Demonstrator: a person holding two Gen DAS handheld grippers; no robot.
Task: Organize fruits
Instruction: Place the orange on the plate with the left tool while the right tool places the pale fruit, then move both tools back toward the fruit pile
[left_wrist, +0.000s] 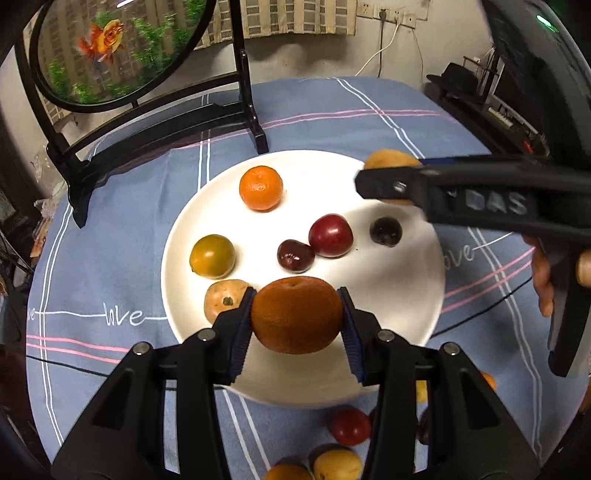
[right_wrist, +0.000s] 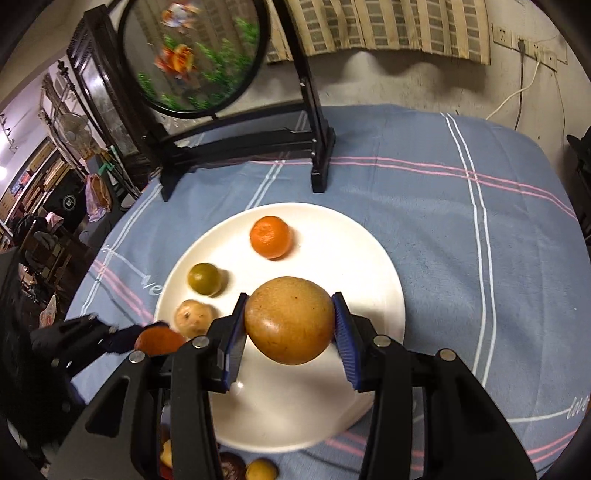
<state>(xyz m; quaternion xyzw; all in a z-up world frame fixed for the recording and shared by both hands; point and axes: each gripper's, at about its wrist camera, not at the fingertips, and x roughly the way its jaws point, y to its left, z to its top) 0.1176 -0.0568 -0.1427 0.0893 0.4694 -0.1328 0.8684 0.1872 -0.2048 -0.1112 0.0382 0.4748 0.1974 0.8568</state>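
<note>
Dull orange mandarin (left_wrist: 295, 314), dimpled rind, pinched in left gripper (left_wrist: 296, 321), tan-gold smooth round fruit (right_wrist: 290, 319) clamped by right gripper (right_wrist: 290, 328), above white plate (left_wrist: 388, 314).

Matte black plastic on both, chunky angular frames with triangular cutouts down the sides; left gripper (left_wrist: 297, 319) with blue ribbed pads (left_wrist: 242, 332) lining the inner finger faces, round silver screw heads (left_wrist: 142, 348) at the pivots; same deal on the right gripper (right_wrist: 290, 320), blue ridged pads (right_wrist: 347, 341), shiny pivot bolts (right_wrist: 381, 340); raised "DAS" lettering (left_wrist: 495, 203) moulded on its side, seen from the left wrist; bare hand (left_wrist: 545, 273) around the black handle, no sleeve visible.
</note>
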